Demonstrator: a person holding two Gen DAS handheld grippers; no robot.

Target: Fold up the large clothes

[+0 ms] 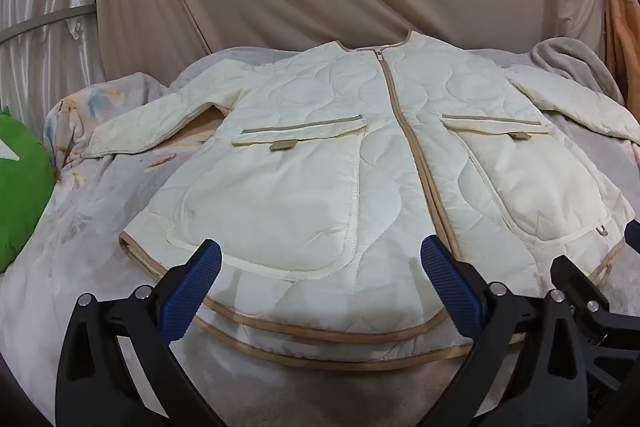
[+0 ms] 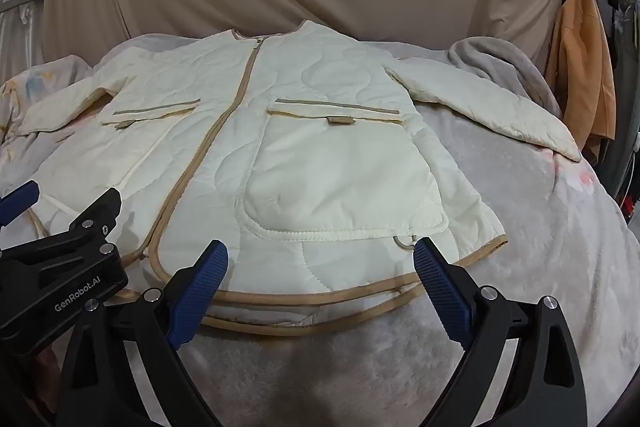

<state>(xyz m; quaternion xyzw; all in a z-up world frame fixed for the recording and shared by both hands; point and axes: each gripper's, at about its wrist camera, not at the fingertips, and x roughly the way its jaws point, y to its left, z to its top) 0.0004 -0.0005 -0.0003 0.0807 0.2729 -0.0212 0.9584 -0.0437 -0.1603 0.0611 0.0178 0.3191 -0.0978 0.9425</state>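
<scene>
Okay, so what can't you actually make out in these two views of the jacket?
- Back of the quilted jacket: hidden beneath its own front, both views.
- Hem centre: partly covered by the left tongs in the left view.
- Right sleeve cuff: cut off by the fisheye edge, left view.
- Pocket tab lettering: too small, right view.

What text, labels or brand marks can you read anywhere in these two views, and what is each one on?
"GenRobot.AI": white lettering on the black body of the left gripper, seen in the right wrist view.
The small tan tabs on the quilted jacket pocket flaps: no lettering legible.
Nothing else readable in either view.
</scene>
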